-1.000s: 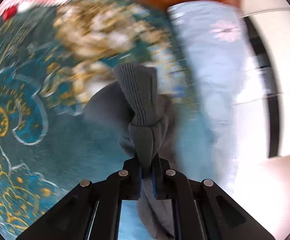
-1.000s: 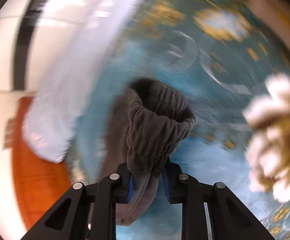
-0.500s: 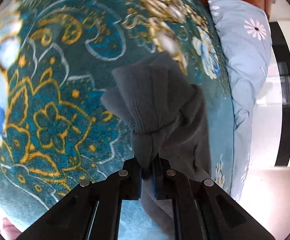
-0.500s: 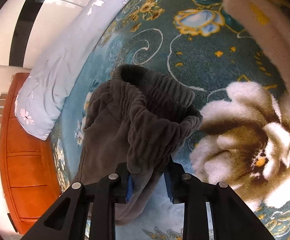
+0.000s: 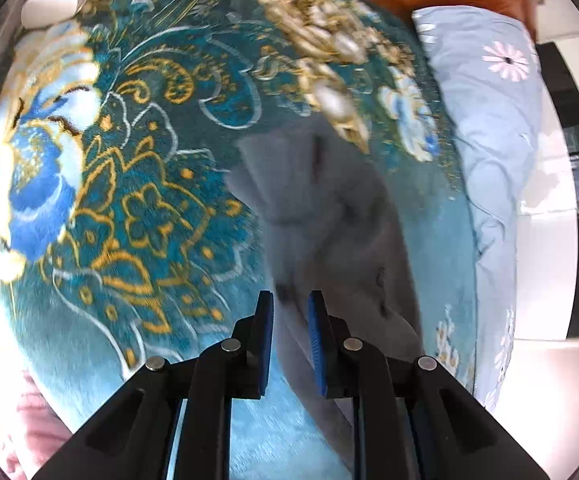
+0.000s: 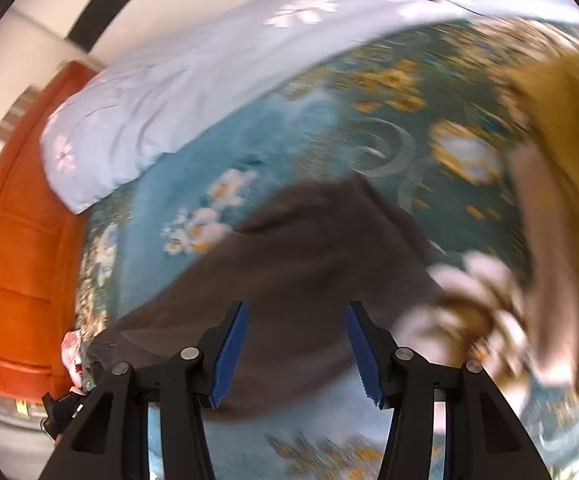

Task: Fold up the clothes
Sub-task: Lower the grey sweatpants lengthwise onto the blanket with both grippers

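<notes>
Left gripper: we are holding the left gripper [image 5: 290, 312] with its blue-padded jaws a little apart, a narrow gap showing between them; it is gripping nothing, and the grey cloth is lying just under and beyond its tips.
Right gripper: we are holding the right gripper [image 6: 296, 322] with its jaws spread wide, released, above the near part of the same cloth.
Garment: the grey garment [image 5: 329, 216] is lying loose on the blanket, a long strip running away from us toward the blanket's pillow-side edge; in the right wrist view the grey garment [image 6: 301, 256] is spreading flat across the middle of the blanket. Both views are blurring, so we cannot tell its folds.
Surface: we are working over a teal blanket [image 5: 161, 208] patterned with gold scrolls, blue blossoms and pale flowers, covering a bed.
Pillow: a pale blue pillow [image 5: 489, 120] with white and pink daisies is lying along one edge of the blanket, touching it.
Headboard: an orange-brown wooden headboard [image 6: 13, 248] is standing at the end of the bed, just beside the pillow's corner.
Other cloth: a mustard and pinkish cloth [image 6: 561, 184] is lying at the opposite edge of the blanket in the right wrist view, too blurred to name.
Room: a white tiled floor [image 5: 545, 272] with dark bands is showing past the pillow.
</notes>
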Action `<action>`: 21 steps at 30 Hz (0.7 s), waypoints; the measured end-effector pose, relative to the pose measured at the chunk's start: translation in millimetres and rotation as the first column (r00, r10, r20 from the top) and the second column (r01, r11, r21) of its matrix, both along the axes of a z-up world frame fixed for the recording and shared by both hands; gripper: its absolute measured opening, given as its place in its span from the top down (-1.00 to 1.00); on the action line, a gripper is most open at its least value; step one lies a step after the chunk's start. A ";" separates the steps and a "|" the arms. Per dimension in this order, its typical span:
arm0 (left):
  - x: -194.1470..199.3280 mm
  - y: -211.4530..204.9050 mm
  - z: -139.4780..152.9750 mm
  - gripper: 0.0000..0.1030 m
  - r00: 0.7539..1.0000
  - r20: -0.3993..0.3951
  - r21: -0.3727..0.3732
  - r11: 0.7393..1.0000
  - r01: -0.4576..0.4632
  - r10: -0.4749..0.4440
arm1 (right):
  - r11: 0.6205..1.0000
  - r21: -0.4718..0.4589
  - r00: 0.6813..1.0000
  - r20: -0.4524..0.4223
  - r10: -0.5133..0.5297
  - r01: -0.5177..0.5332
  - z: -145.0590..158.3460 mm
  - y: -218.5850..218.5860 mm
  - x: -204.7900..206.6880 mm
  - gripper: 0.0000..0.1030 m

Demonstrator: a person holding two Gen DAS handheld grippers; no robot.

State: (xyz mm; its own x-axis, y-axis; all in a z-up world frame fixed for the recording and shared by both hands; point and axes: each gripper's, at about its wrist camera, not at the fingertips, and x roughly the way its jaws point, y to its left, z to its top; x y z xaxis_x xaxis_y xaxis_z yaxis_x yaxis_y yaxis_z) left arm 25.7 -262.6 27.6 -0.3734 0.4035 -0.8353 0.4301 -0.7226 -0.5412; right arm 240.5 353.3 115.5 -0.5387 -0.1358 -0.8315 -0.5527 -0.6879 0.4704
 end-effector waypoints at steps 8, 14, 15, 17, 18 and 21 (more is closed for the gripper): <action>29.1 90.3 27.1 0.60 0.955 -0.097 -0.068 0.959 0.276 -0.282 | 0.996 -0.026 0.993 0.087 0.084 -0.082 -65.5 26.5 -70.4 -0.07; 63.6 181.7 12.0 0.58 0.814 -0.041 -0.145 0.809 0.569 -0.580 | 0.990 0.055 0.986 0.112 0.122 -0.129 -61.4 -2.2 -71.7 -0.07; 70.1 196.4 7.0 0.51 0.777 -0.021 -0.167 0.769 0.617 -0.629 | 0.986 0.043 0.985 0.077 0.156 -0.159 -54.5 -13.3 -66.0 -0.08; 83.1 214.7 0.8 0.34 0.728 0.000 -0.173 0.717 0.676 -0.686 | 0.968 0.023 0.968 0.014 0.249 -0.249 -42.4 -40.3 -51.4 -0.17; 88.8 222.6 -1.9 0.26 0.709 0.008 -0.176 0.697 0.695 -0.705 | 0.956 0.015 0.956 -0.018 0.294 -0.294 -36.4 -53.8 -44.1 -0.19; 97.2 235.5 -7.7 0.22 0.687 0.041 -0.188 0.670 0.718 -0.725 | 0.870 0.053 0.870 -0.027 0.492 -0.490 -31.3 -106.6 -34.5 -0.19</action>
State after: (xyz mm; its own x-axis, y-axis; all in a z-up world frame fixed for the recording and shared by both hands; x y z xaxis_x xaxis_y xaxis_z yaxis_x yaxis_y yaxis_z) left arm 122.9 -27.2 19.9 -0.0576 0.4084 -0.9110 -0.2819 -0.8820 -0.3775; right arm 206.0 246.7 84.3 -0.4433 -0.3558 -0.8228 -0.1205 -0.8859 0.4480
